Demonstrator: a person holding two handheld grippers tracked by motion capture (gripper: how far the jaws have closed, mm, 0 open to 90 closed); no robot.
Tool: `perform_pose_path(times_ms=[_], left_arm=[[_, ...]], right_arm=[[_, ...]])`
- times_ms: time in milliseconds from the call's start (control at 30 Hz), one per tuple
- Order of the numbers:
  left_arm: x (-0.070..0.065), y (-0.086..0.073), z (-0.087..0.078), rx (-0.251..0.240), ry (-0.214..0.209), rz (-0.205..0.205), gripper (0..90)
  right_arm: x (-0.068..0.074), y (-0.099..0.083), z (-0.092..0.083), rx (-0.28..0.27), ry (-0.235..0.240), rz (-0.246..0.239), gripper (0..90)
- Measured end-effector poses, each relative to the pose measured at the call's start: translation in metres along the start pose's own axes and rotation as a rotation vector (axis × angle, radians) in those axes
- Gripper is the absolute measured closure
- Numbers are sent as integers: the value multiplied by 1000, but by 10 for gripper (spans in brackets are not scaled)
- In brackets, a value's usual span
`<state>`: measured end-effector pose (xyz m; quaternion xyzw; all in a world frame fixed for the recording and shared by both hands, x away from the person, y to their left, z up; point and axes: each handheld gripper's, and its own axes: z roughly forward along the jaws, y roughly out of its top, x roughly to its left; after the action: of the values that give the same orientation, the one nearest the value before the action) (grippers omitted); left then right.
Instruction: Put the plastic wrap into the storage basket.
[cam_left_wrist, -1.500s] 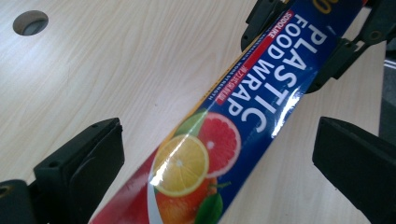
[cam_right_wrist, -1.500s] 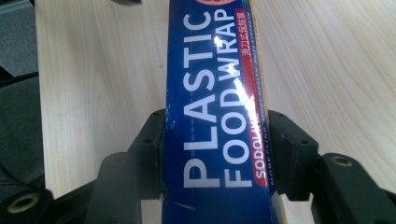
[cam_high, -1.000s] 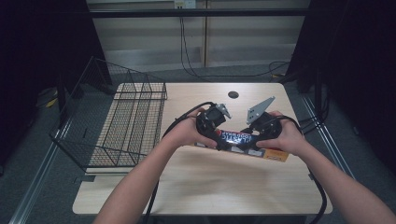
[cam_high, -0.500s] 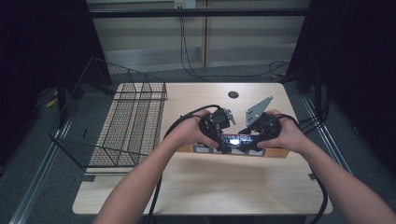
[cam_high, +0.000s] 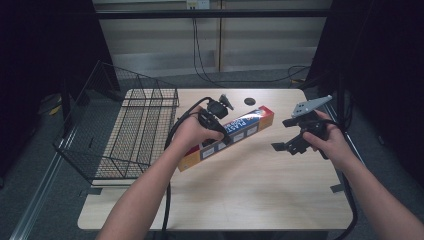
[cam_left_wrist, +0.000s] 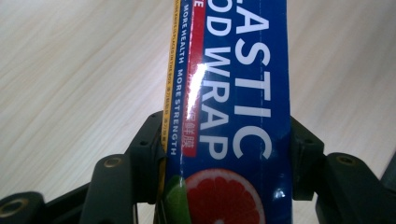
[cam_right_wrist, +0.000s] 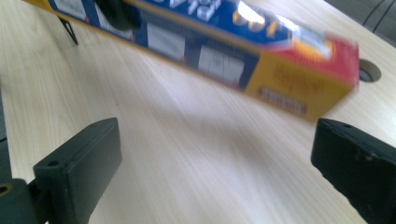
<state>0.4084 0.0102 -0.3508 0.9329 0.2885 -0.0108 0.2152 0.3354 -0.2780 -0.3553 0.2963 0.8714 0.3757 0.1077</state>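
Observation:
A long blue, red and yellow plastic food wrap box (cam_high: 247, 125) hangs tilted over the middle of the wooden table (cam_high: 260, 190), its right end higher. My left gripper (cam_high: 219, 134) has just been closing and is shut across the box near its middle. In the left gripper view both jaws press on the sides of the box (cam_left_wrist: 233, 112), held by the left gripper (cam_left_wrist: 226, 154). My right gripper (cam_high: 283, 135) has just been opening and stands open to the right of the box, apart from it. In the right gripper view, the box end (cam_right_wrist: 299, 88) lies beyond the right gripper (cam_right_wrist: 215, 154), whose jaws stand wide with nothing between them.
A black wire basket (cam_high: 135, 125) stands on the left part of the table, overhanging its edge. A round cable hole (cam_high: 249, 101) sits near the table's far edge. Cables trail from both grippers toward the person.
The right gripper let go of the box and drew away to the right. The left gripper closed on the box and carried it left, with its right end tilted up.

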Motion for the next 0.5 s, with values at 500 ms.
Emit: perform_pose_path(times_ms=[500], left_arm=[[13, 7, -22, -33, 117, -208, 436]], right_arm=[[25, -23, 11, -5, -94, 39, 22]])
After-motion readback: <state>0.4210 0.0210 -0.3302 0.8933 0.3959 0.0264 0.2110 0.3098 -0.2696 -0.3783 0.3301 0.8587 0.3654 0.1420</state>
